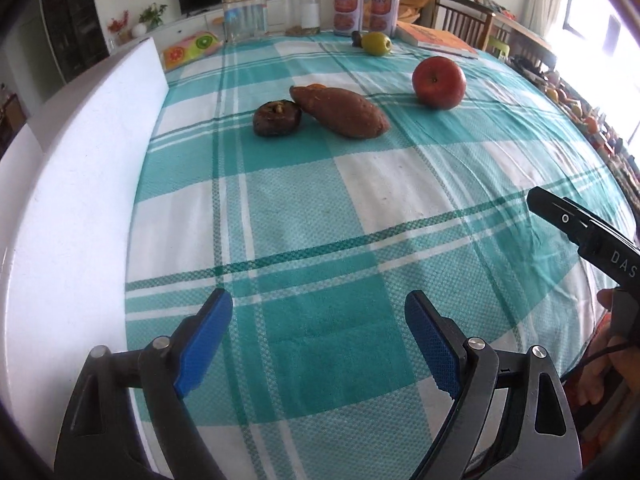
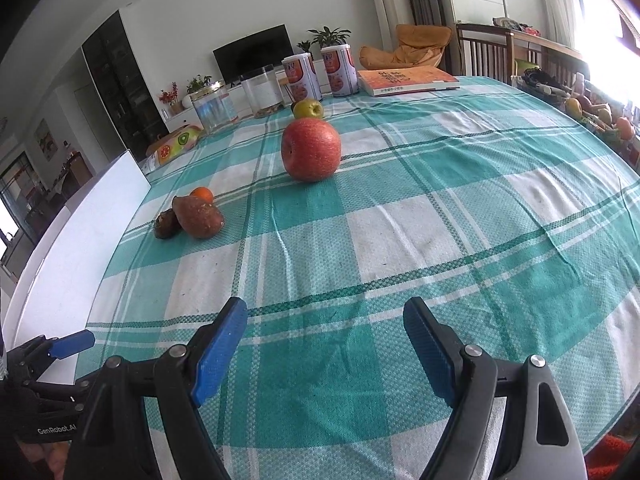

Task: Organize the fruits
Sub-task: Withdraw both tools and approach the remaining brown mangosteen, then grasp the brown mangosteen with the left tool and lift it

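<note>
On the teal checked tablecloth lie a red apple, a sweet potato and a dark round fruit touching it. A green apple sits further back. In the right wrist view the red apple stands ahead, with the sweet potato, the dark fruit, a small orange and the green apple around it. My left gripper is open over bare cloth, well short of the fruit. My right gripper is open too, with nothing between its fingers.
A white board runs along the table's left edge. At the back stand two printed canisters, clear jars and an orange book. The right gripper's body and a hand show at the right of the left wrist view.
</note>
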{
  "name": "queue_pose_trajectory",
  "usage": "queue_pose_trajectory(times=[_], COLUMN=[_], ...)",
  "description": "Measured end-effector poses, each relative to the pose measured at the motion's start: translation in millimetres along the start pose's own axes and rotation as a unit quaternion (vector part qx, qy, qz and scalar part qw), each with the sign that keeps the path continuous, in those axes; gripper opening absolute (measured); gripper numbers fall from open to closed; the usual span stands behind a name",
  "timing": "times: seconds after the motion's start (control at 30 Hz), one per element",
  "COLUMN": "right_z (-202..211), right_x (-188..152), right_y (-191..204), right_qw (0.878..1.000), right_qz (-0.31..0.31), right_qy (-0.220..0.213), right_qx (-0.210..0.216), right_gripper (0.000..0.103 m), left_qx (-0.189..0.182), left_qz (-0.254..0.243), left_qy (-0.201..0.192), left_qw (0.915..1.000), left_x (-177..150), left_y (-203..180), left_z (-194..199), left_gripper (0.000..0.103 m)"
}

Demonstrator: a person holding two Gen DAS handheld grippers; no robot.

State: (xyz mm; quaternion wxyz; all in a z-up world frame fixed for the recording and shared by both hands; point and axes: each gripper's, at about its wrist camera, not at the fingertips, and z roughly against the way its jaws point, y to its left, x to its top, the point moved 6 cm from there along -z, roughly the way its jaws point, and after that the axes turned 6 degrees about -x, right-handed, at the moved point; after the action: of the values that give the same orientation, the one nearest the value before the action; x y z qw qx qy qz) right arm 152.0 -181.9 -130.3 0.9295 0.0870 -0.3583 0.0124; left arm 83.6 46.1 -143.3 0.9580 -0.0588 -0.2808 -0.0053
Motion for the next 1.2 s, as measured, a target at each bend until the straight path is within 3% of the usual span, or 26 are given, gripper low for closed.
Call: queue_pose_trajectory(times=[0.2,0.37,0.6,0.77,0.83,0.87,0.93,1.1,1.2], right_z=[-5,-5,-3,-3,-3,-3,-3,-5,-5], right_x=[-1,-1,1,1,1,1,1,1,0], right_y=[2,1,1,1,0,0,0,-2,-2], right_qw=[1.0,1.0,1.0,1.0,1.0,1.0,1.0,1.0,1.0], right_qz=[-0.004,-0.005,-0.006,-0.009,-0.01,-0.011,-0.013,-0.016,-0.016], right_qy=[0.01,0.01,0.007,0.007,0.008,0.008,0.008,0.01,0.011], right_qx=[0.009,0.011,0.013,0.017,0.018,0.018,0.019,0.018,0.017], right_gripper=[0.08,0.08,0.08,0.08,0.08,0.08,0.08,0.08,0.08], left_qx=[-0.001,0.038,0.066,0.038,0.027,0.019,0.011,0.011,-0.001], left_qz=[0.024,0.043,0.075,0.064,0.053,0.047,0.037,0.044,0.038], left_qy=[-0.03,-0.048,-0.029,-0.049,-0.055,-0.061,-0.065,-0.062,-0.041], left_qw=[0.9993,0.9972,0.9945,0.996,0.9967,0.9968,0.9972,0.9971,0.9984], left_x=[14,50,91,110,115,117,119,104,83], left_y=[14,32,52,51,49,47,45,42,33], left_z=[-7,-32,-75,-88,-89,-88,-87,-74,-59], left_gripper=[0.09,0.09,0.09,0.089,0.082,0.065,0.049,0.048,0.048])
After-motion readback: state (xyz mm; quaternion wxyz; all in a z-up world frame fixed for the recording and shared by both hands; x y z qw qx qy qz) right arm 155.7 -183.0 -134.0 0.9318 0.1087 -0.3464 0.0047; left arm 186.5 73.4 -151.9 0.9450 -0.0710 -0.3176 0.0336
